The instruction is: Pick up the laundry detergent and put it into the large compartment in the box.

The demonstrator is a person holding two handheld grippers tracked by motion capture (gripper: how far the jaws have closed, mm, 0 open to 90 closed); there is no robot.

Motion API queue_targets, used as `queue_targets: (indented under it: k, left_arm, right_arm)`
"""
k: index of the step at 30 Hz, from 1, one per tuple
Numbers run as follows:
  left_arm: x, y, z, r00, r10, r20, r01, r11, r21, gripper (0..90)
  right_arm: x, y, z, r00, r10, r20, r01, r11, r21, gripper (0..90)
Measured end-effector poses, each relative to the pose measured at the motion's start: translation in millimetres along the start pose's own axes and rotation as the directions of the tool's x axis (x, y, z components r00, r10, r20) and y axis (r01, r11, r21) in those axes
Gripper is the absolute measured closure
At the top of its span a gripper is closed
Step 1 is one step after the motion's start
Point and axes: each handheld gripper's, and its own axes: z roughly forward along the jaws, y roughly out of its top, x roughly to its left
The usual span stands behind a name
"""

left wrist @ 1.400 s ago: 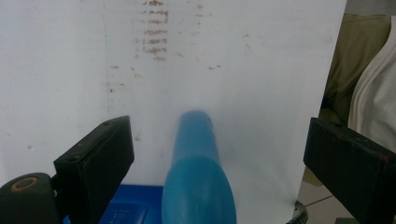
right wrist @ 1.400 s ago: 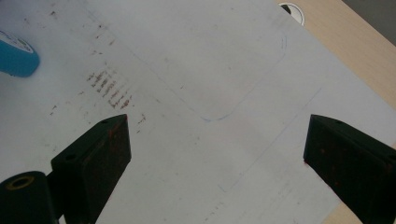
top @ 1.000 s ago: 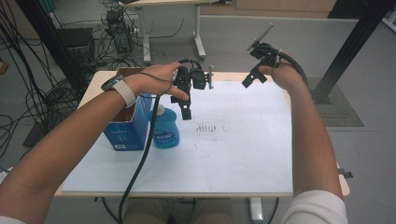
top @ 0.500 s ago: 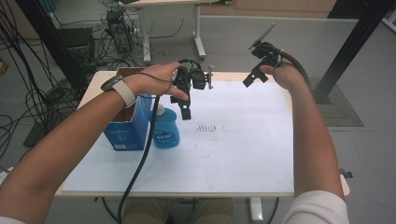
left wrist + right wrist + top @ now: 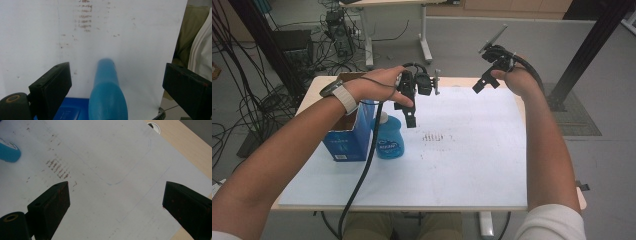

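Two hand-held grippers are hovering over the tabletop (image 5: pixel 462 170), one in each of the person's hands. The left hand-held gripper (image 5: pixel 411 119) is hanging at the far left, just above and beside one blue bottle (image 5: pixel 388 139); its jaws are standing wide apart with nothing between the pads, and in the left gripper view the bottle (image 5: pixel 107 95) is rising blurred between them without touching either. The right hand-held gripper (image 5: pixel 480 85) is hovering at the far right edge, well apart from the bottle, and its jaws too are gaping wide with nothing held, looking down on bare white sheet in the right gripper view.

One blue box (image 5: pixel 346 137) is standing at the left of the tabletop, touching or just beside the bottle on the bottle's left. Its top flap is standing open, but the left forearm is covering the opening, so what is inside cannot be told. One white sheet (image 5: pixel 482 150) is covering most of the tabletop, carrying one patch of small brownish marks (image 5: pixel 432 137) near its middle, just right of the bottle.
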Motion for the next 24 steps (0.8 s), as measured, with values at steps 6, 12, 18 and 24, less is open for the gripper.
queue_targets:
  k: [6,12,18,24]
  left_arm:
    - [0.6,-1.4,-1.1,1.0,-0.005,0.001,0.005,1.0,-0.003,8.8]
    - [0.8,-3.6,-3.6,1.0,-0.009,0.001,0.009,1.0,-0.005,8.8]
    - [1.2,-5.8,-6.4,0.9999,-0.011,-0.002,0.011,0.9999,-0.001,8.8]
    - [0.9,-11.9,-13.1,0.9998,-0.018,-0.004,0.018,0.9997,-0.014,8.8]
  right_arm:
    - [0.0,0.0,0.2,1.0,0.001,0.001,-0.001,1.0,0.001,7.3]
    - [-0.1,-0.6,-0.6,1.0,0.003,0.003,-0.003,1.0,-0.001,7.3]
    - [-0.2,-1.0,-1.1,1.0,0.009,0.002,-0.009,1.0,0.001,7.3]
    - [-0.3,-1.1,-1.0,1.0,0.009,0.003,-0.009,1.0,0.0,7.3]
